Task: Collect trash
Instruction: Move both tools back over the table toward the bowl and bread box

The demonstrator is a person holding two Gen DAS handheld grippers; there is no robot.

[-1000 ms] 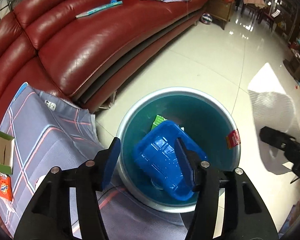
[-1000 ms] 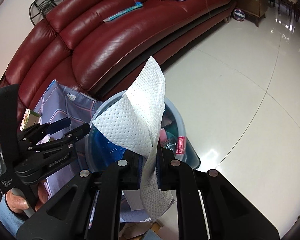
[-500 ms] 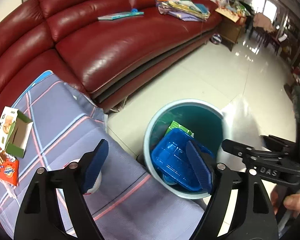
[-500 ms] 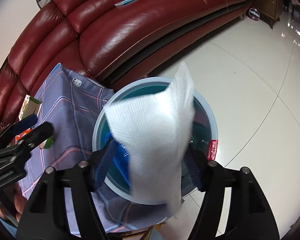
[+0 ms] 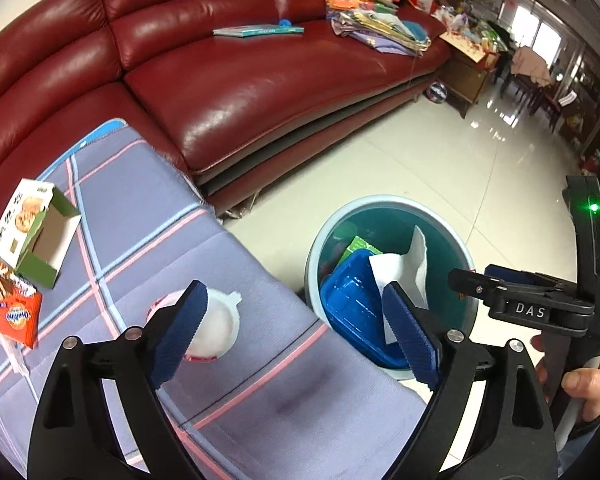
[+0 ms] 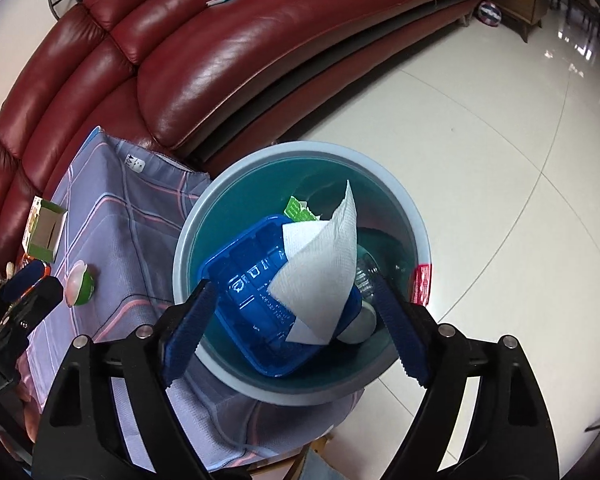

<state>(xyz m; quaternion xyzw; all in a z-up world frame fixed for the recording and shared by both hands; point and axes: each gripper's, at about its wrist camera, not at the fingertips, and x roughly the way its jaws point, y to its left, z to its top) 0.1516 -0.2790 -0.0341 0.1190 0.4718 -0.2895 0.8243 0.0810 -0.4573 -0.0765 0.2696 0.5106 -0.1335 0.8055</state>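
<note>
A teal trash bin stands on the floor beside the cloth-covered table. In it lie a blue plastic tray and a white paper towel; the towel also shows in the left wrist view. My right gripper is open and empty above the bin. My left gripper is open and empty over the table edge. A white-lidded cup lies by its left finger. An open green box and an orange snack wrapper lie at the table's left.
A red leather sofa runs behind the table and bin, with a book and piled clothes on it. Tiled floor spreads to the right. A wooden cabinet and a ball stand far right.
My right gripper opened and the paper towel dropped into the bin onto the blue tray. My left gripper drew back from the bin over the table.
</note>
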